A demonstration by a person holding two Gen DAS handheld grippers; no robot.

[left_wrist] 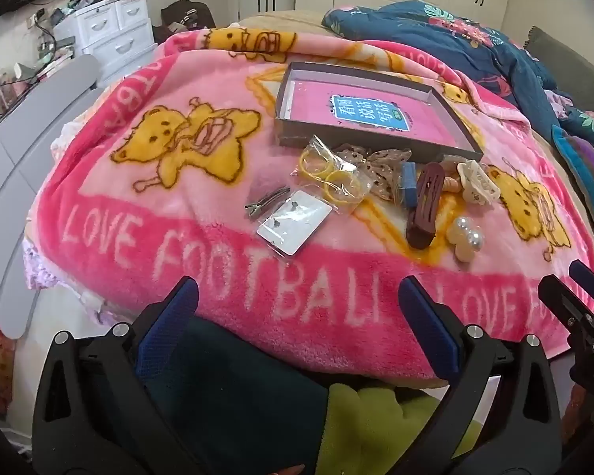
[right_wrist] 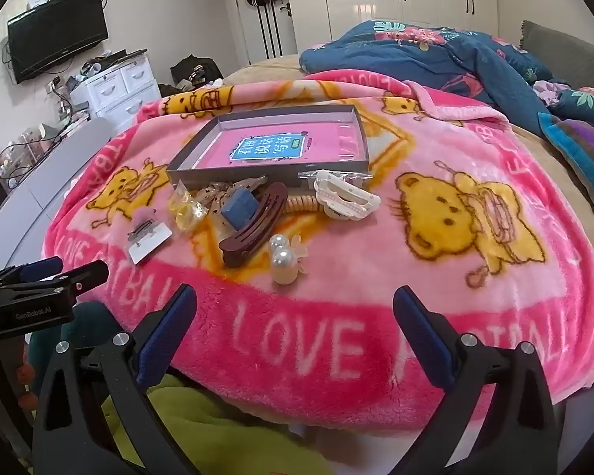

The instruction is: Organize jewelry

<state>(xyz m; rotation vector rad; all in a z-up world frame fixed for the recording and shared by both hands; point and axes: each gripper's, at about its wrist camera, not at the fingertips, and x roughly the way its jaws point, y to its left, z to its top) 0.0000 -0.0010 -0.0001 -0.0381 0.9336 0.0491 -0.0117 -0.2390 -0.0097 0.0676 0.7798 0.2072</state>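
Left wrist view: left tool [left_wrist: 297,297] and right tool [right_wrist: 295,304] gape wide, empty. Hair clips [left_wrist: 425,209] lie just before the box [left_wrist: 293,134], unsorted; next, reach and grasp one.

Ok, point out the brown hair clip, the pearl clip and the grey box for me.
brown hair clip [right_wrist: 253,221]: right wrist view, middle of its curved body.
pearl clip [right_wrist: 283,257]: right wrist view, nearer pearl.
grey box [left_wrist: 320,134]: left wrist view, near wall.
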